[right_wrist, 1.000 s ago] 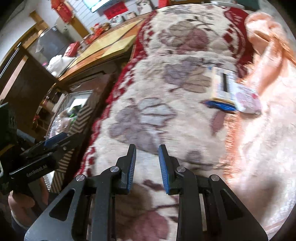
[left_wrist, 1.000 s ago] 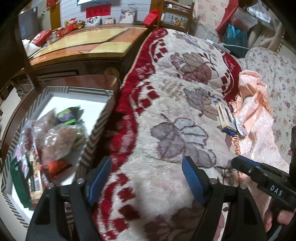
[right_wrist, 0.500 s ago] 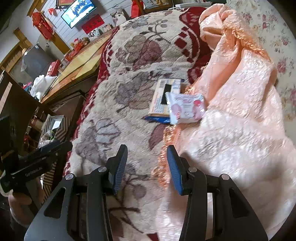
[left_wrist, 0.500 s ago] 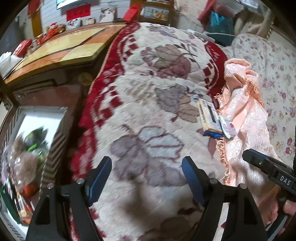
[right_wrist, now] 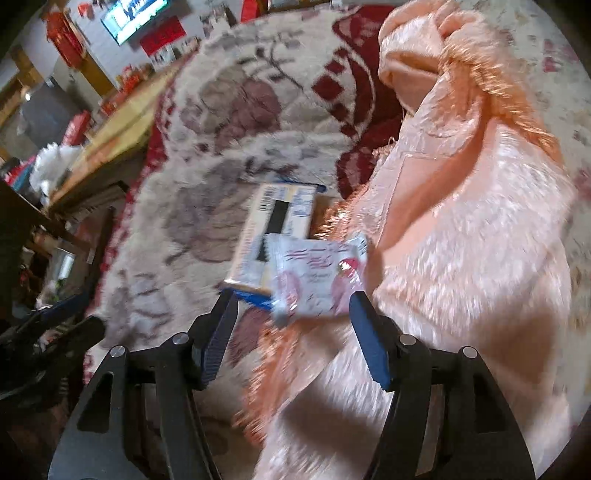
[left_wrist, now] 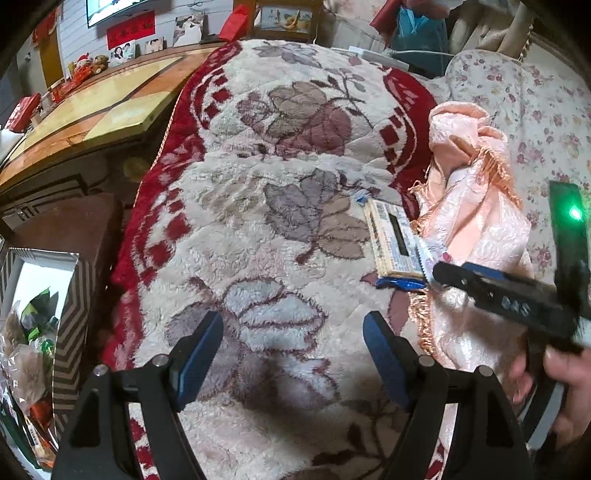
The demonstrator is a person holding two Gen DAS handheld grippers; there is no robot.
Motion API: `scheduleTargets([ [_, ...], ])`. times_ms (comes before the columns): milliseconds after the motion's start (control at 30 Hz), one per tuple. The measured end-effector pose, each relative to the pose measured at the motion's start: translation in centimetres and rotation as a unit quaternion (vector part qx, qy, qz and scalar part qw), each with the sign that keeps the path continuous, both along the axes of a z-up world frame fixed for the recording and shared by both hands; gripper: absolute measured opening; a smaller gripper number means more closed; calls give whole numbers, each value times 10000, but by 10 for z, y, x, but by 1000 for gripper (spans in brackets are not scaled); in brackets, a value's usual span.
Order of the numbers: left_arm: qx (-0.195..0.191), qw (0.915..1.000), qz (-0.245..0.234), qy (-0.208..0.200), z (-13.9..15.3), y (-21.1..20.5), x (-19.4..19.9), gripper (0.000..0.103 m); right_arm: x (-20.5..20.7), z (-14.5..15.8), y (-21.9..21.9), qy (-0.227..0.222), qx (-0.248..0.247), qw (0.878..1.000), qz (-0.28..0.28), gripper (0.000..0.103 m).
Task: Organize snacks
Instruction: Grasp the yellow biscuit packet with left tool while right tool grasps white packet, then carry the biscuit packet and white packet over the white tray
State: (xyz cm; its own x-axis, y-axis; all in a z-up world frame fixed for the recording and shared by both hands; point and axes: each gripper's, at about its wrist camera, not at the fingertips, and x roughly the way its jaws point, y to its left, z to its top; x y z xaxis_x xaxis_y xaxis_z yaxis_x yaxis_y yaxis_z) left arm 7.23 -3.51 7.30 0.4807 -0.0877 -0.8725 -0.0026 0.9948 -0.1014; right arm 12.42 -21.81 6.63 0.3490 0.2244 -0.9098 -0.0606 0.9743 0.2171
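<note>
Our right gripper has just been opening its jaws, nothing between them, just short of the pink-and-white snack packet overlapping the cracker pack on the floral blanket. Our left gripper gapes empty.

You're in a home's living room: plush floral blanket, wall television, framed family photos, red festive decorations.

Right view motion-blurred; print on pink packet unreadable. Packet overlaps near corner of cracker pack. In left view, right tongs hide most of packet. Box cut off at left edge.
</note>
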Motion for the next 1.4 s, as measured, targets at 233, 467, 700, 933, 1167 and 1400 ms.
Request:
scheduleTargets([
  [233, 36, 9999, 23, 94, -11, -3, 12, 80, 32, -34, -11, 399, 33, 9992, -95, 70],
  [467, 85, 9997, -199, 70, -11, -26, 34, 80, 19, -24, -25, 187, -38, 9998, -113, 17],
  [700, -68, 9993, -349, 113, -11, -55, 67, 80, -5, 9, -36, -165, 164, 9997, -116, 17],
  [933, -72, 9977, -580, 349, -28, -96, 100, 80, -22, 17, -62, -199, 693, 9964, -441, 17],
  [1167, 247, 9934, -443, 1027, -76, -117, 130, 80, -22, 19, -61, -279, 792, 9957, -392, 17],
  [1400, -70, 9957, -487, 789, -64, -89, 112, 58, -24, 26, -62, -404, 932, 9943, -336, 17],
])
